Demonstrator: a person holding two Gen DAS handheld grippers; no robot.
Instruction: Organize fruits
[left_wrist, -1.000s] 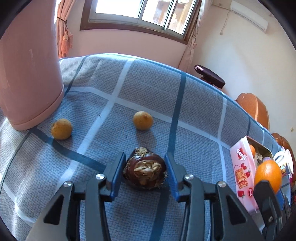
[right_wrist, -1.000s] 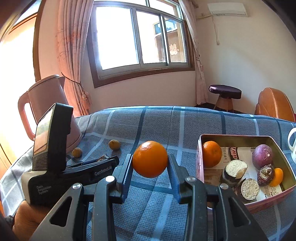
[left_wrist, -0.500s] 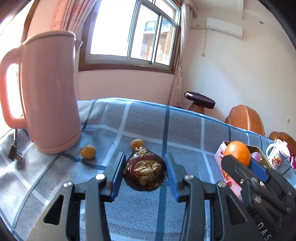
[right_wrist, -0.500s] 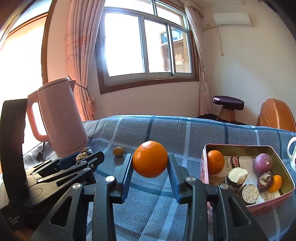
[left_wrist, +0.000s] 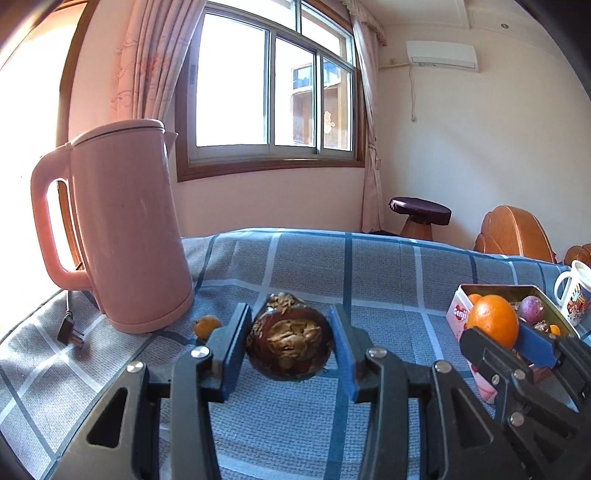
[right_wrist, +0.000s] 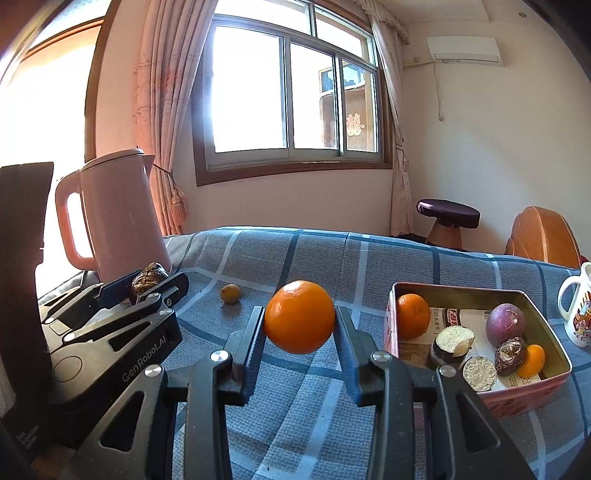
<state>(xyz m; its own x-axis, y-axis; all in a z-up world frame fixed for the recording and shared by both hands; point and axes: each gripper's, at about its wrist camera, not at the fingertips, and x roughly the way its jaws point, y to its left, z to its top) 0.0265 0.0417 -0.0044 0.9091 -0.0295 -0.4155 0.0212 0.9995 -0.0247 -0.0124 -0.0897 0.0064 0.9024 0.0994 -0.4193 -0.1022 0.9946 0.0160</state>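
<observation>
My left gripper (left_wrist: 289, 341) is shut on a dark brown mangosteen (left_wrist: 289, 341) with a dried calyx and holds it above the blue checked tablecloth (left_wrist: 369, 280). It also shows at the left of the right wrist view (right_wrist: 149, 278). My right gripper (right_wrist: 300, 322) is shut on an orange (right_wrist: 300, 316), held in the air left of the pink tin box (right_wrist: 524, 391). The box holds another orange (right_wrist: 413, 315), a purple fruit (right_wrist: 505, 324), a small orange fruit (right_wrist: 532, 360) and cut dark pieces (right_wrist: 450, 341). A small yellow fruit (right_wrist: 230, 293) lies on the cloth.
A tall pink kettle (left_wrist: 125, 236) stands at the left with its plug (left_wrist: 70, 332) on the cloth. A white printed mug (right_wrist: 580, 310) stands right of the box. A stool (right_wrist: 447, 218) and wooden chairs (right_wrist: 543, 236) are beyond the table.
My left gripper has risen and levelled with the mangosteen, so the kettle and window now show fully. My right gripper holds the orange in about the same place.
</observation>
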